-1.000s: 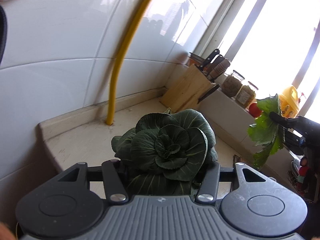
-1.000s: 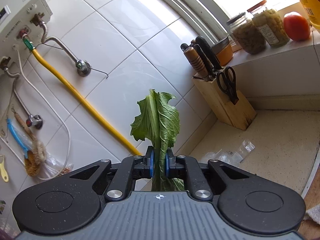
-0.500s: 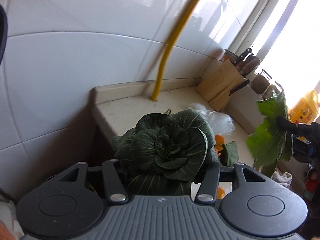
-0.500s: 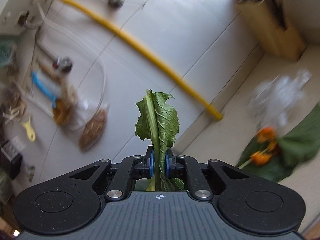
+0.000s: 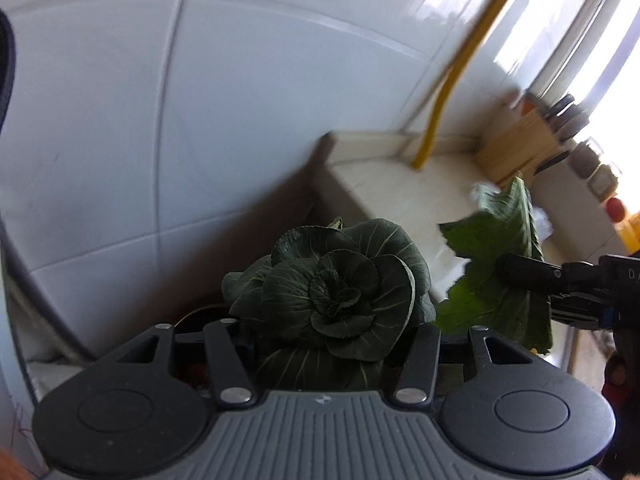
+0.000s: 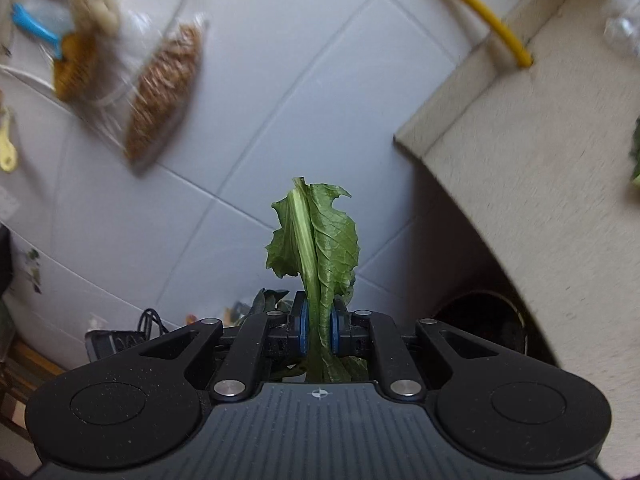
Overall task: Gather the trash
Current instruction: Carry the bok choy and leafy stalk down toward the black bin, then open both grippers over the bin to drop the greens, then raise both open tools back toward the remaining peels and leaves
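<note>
Leaf (image 6: 316, 252) beyond counter edge (image 6: 432, 152)

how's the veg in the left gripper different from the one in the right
The dark rosette head is a whole, rounded, near-black green bunch; the lettuce leaf is one flat, lighter green leaf with a pale rib. The left jaws stand wide around the head; the right jaws pinch the leaf narrowly. Both are held off the counter.

- Right gripper (image 6: 316, 330): jaws with blue pads clamped on a crinkled green lettuce leaf (image 6: 316, 240), pale rib upright.
- Behind, white tiled wall (image 6: 280, 80) with a blurred clear bag of brown grain (image 6: 164, 96) hanging.
- Upper right, speckled beige stone bench (image 6: 540, 152); thin yellow hose (image 6: 480, 12) meeting its back edge.
- Below the bench edge, dark round bin (image 6: 480, 320).
</note>
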Tool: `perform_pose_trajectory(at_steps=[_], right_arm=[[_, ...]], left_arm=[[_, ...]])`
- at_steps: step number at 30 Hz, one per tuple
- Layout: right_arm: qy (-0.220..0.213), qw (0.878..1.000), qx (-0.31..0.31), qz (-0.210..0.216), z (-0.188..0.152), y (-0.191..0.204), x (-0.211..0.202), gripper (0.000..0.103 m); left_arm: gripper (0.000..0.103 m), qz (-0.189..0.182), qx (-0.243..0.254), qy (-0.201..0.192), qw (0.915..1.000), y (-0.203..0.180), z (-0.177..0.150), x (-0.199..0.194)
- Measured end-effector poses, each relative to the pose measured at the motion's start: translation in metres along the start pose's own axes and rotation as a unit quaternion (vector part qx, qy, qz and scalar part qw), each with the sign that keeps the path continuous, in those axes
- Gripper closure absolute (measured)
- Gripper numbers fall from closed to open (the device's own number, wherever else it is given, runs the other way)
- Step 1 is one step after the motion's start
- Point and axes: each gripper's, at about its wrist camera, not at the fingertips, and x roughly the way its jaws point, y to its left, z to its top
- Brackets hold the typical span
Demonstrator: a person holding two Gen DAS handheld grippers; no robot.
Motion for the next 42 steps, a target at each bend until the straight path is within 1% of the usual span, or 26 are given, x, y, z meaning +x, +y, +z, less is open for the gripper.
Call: perform_pose_trajectory(at_steps=[2, 4, 7, 9, 10, 11, 12, 14, 16, 18, 19, 21, 25, 29, 32, 34, 36, 38, 39, 41, 42], right_arm=[[0.010, 1.000, -0.007, -0.018, -0.005, 0.000, 0.022, 0.087], [0.022, 0.999, -0.005, -0.029, -0.008, -0.003, 0.041, 0.087], [0.039, 0.998, -0.013, -0.055, -0.011, -0.006, 0.070, 0.083], [0.043, 0.997, -0.014, -0.067, -0.013, -0.012, 0.087, 0.070], [0.047, 0.996, -0.016, -0.073, -0.013, -0.015, 0.095, 0.065], [0.047, 0.995, -0.014, -0.084, -0.013, -0.020, 0.101, 0.056], [0.049, 0.994, -0.008, -0.092, -0.014, -0.024, 0.107, 0.052], [0.048, 0.994, -0.001, -0.102, -0.015, -0.031, 0.112, 0.052], [0.043, 0.992, -0.001, -0.115, -0.018, -0.032, 0.110, 0.051], [0.040, 0.992, 0.005, -0.116, -0.021, -0.031, 0.102, 0.048], [0.039, 0.992, 0.005, -0.116, -0.024, -0.029, 0.097, 0.048], [0.035, 0.992, 0.003, -0.119, -0.028, -0.023, 0.081, 0.043], [0.016, 0.993, -0.003, -0.118, -0.034, -0.011, 0.049, 0.041], [-0.007, 0.994, 0.005, -0.111, -0.041, -0.003, 0.015, 0.039], [-0.024, 0.994, 0.008, -0.106, -0.045, 0.002, -0.012, 0.035], [-0.036, 0.993, 0.001, -0.114, -0.048, 0.005, -0.032, 0.035], [-0.057, 0.990, -0.011, -0.132, -0.048, 0.006, -0.052, 0.034], [-0.083, 0.985, -0.019, -0.150, -0.048, 0.004, -0.078, 0.034], [-0.096, 0.982, -0.020, -0.160, -0.047, 0.002, -0.091, 0.033], [-0.118, 0.976, -0.018, -0.181, -0.045, -0.006, -0.116, 0.031], [-0.127, 0.974, -0.012, -0.188, -0.043, -0.011, -0.128, 0.030]], left_arm=[[0.056, 0.003, -0.004, 0.013, 0.9999, 0.009, -0.003, 0.009], [0.056, 0.015, 0.006, 0.023, 0.9996, 0.014, -0.005, 0.020], [0.056, 0.032, 0.008, 0.046, 0.9984, 0.023, -0.007, 0.039], [0.054, 0.038, -0.006, 0.068, 0.9969, 0.031, -0.006, 0.052], [0.051, 0.045, -0.013, 0.078, 0.9958, 0.034, -0.004, 0.057], [0.050, 0.050, -0.016, 0.085, 0.9950, 0.039, -0.004, 0.060], [0.049, 0.057, -0.014, 0.090, 0.9942, 0.040, -0.002, 0.064], [0.045, 0.070, -0.003, 0.096, 0.9929, 0.038, 0.000, 0.070], [0.044, 0.080, 0.013, 0.103, 0.9914, 0.036, 0.000, 0.074], [0.043, 0.077, 0.020, 0.106, 0.9912, 0.034, -0.002, 0.075], [0.039, 0.072, 0.019, 0.107, 0.9915, 0.034, -0.002, 0.075], [0.034, 0.068, 0.015, 0.108, 0.9918, 0.034, 0.000, 0.076], [0.034, 0.078, 0.016, 0.107, 0.9911, 0.036, 0.003, 0.080], [0.034, 0.078, 0.002, 0.100, 0.9919, 0.041, 0.004, 0.078], [0.034, 0.082, 0.000, 0.093, 0.9923, 0.043, 0.004, 0.077], [0.034, 0.081, 0.011, 0.084, 0.9931, 0.040, 0.003, 0.075], [0.034, 0.079, 0.025, 0.071, 0.9940, 0.033, 0.002, 0.071], [0.034, 0.068, 0.028, 0.059, 0.9956, 0.025, 0.003, 0.065], [0.034, 0.056, 0.022, 0.052, 0.9968, 0.018, 0.005, 0.062], [0.034, 0.027, 0.015, 0.036, 0.9989, 0.000, 0.009, 0.056], [0.034, 0.006, 0.022, 0.024, 0.9995, -0.015, 0.013, 0.053]])
